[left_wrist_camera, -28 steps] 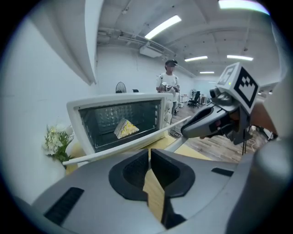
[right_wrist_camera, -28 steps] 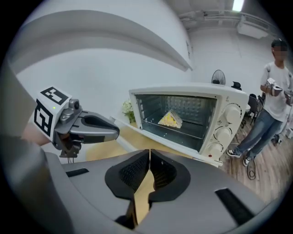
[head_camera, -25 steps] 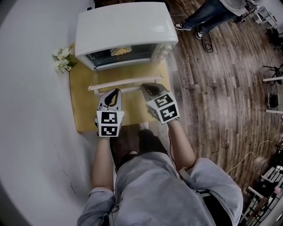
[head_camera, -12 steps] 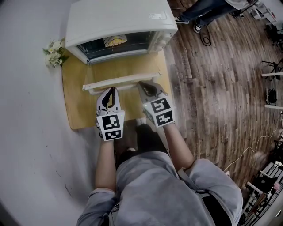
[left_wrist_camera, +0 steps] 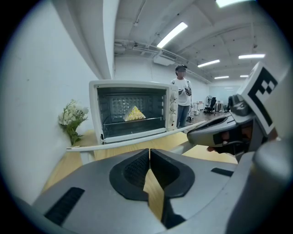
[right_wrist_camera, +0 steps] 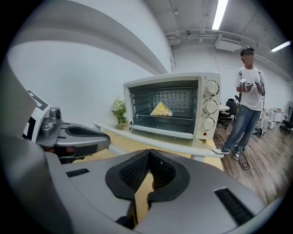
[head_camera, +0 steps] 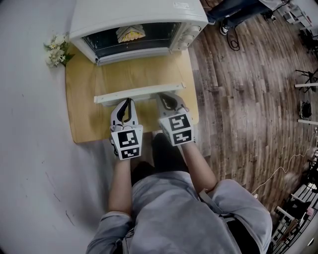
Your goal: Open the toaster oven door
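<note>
Head view: one toaster oven [head_camera: 139,20] on one wooden board [head_camera: 84,99], its one door [head_camera: 139,93] folded down open; left gripper [head_camera: 129,102] and right gripper [head_camera: 167,98], two in all, jaws together and empty, just beside the door's edge; one flower bunch [head_camera: 55,48].

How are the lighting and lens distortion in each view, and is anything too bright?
Head view: soft even light, strong fisheye bending, dark corners; the white metal toaster oven looks sharp. Left gripper view: round black border, long ceiling lights burnt out to white. Right gripper view: same border, the ceiling strip light glares, and the white wall bows into an arc.
</note>
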